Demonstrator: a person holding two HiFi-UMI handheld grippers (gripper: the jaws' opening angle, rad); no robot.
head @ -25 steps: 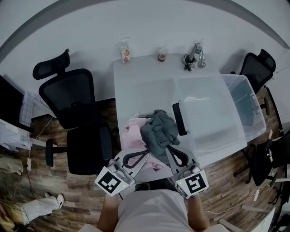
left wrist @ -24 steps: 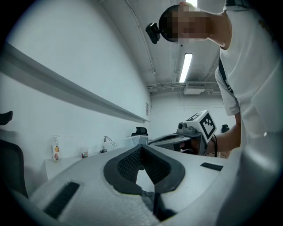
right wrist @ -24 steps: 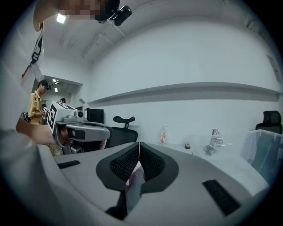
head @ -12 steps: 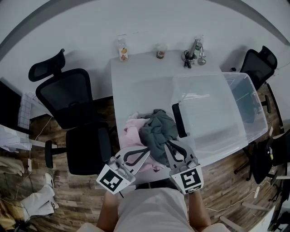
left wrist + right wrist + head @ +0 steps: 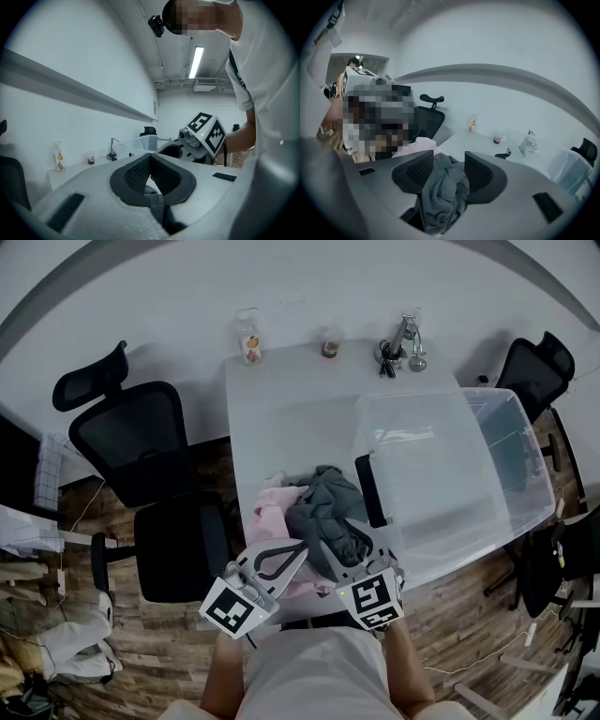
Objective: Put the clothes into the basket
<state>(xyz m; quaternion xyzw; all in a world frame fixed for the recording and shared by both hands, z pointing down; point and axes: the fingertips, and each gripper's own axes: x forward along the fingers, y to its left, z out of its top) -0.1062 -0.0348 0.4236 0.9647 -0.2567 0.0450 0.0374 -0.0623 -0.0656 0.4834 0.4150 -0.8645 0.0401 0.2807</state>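
Right gripper view, grey garment within tool

Three cameras on one worktop: one high, two low.
I get the head view from above the near edge, looking steeply down over the top. The left gripper view sits low and close at that edge, facing across to the far wall, and the right gripper view does likewise, tipped down. All three share the bottle and cup at the far edge; the head and right gripper views also share the grey garment.
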